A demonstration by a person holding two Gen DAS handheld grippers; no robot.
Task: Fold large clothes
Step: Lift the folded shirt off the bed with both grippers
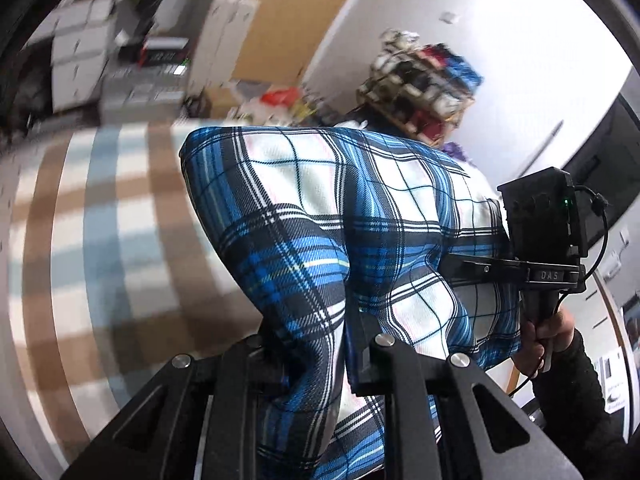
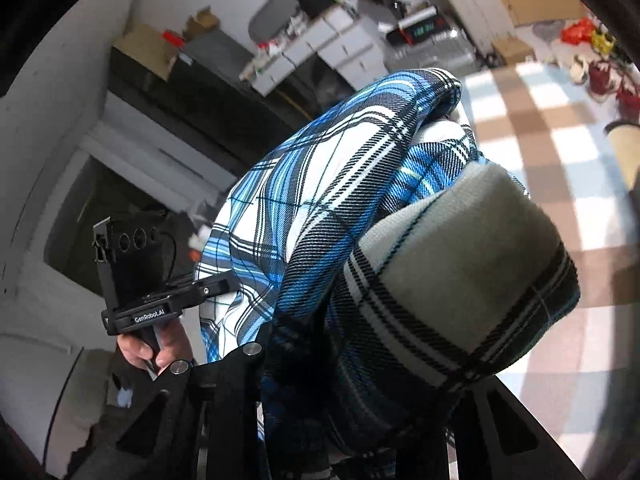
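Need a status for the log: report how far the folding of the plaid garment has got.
Done: both grips look taken. The left gripper and right gripper have their jaws shut on the blue plaid garment. In hand: it hangs bunched above the checked surface. Left: no neat fold shows yet, nor a laid-down stack.

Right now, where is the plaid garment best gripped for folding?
At its edge, one point per hand, from the near side. The plaid garment hangs bunched, with both the left hand-held gripper and the right hand-held gripper shut on fabric; spreading them along the edge would likely flatten it.
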